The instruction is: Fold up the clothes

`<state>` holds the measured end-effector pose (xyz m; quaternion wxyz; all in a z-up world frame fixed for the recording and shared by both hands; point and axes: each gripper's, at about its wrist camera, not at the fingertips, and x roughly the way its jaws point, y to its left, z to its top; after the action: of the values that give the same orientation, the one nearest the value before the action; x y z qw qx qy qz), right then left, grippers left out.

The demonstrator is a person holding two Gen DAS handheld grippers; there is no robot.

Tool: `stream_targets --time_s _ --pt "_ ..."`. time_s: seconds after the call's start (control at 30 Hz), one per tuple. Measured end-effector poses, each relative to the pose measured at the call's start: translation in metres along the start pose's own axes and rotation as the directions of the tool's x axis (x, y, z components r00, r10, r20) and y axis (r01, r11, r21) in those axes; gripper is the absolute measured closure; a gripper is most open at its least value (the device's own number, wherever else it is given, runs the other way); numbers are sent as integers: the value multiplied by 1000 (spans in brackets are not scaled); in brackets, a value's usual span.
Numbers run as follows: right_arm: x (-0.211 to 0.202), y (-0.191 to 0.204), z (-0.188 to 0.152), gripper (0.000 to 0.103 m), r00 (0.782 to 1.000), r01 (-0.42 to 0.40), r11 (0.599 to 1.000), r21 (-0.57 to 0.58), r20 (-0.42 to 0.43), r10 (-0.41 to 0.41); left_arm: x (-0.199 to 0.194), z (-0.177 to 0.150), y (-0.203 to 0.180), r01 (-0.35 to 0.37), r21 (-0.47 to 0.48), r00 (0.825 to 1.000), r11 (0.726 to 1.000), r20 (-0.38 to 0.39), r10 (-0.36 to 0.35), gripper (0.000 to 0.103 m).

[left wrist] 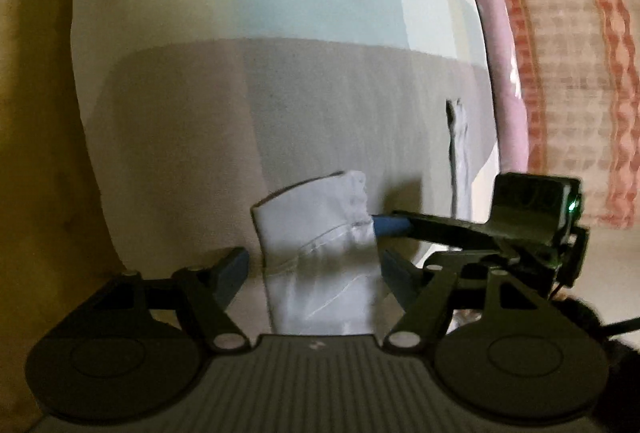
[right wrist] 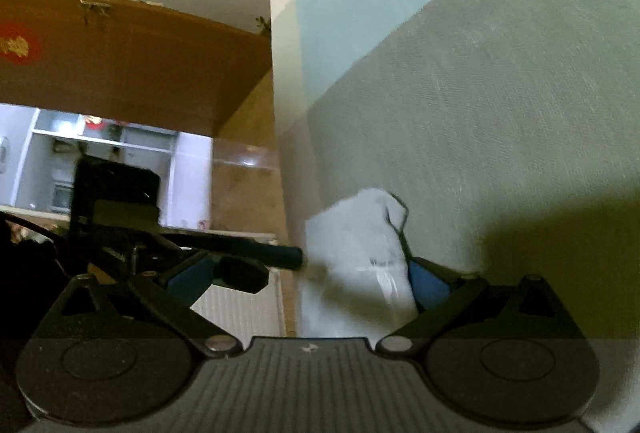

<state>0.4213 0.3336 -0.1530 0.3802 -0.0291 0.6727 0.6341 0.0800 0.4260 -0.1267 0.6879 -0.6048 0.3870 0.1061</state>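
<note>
Two claws meet over one small pale grey garment [left wrist: 320, 245] on the striped bedsheet [left wrist: 320, 93]. Left claw [left wrist: 314, 265] stands spread around it; right claw [right wrist: 304, 281], entering from 3 o'clock, looks spread too. Soft, light, floppy cloth: pinch it at hem corners

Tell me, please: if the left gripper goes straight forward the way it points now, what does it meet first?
Most likely the folded white cloth already lying between the open fingers of the left gripper. Beyond it lies the grey and pale blue sheet; depth is uncertain.
</note>
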Motion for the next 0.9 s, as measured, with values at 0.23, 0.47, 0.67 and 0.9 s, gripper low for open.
stream_targets --time_s 0.23,0.47,0.67,0.9 --pt "-4 -5 -4 33 998 35 999 -32 -43 -36 2 -3 -7 -43 85 999 995 -7 44 35" --pt "1 -4 14 72 995 94 994 -57 -14 -95 -5 -9 -17 -92 199 996 976 -1 95 39" --pt "-1 6 8 96 987 162 978 -131 9 -163 -10 -3 -36 -157 378 988 912 67 143 42" --pt "-3 39 0 95 977 207 925 -318 15 -214 8 16 -74 -124 817 984 564 29 175 42"
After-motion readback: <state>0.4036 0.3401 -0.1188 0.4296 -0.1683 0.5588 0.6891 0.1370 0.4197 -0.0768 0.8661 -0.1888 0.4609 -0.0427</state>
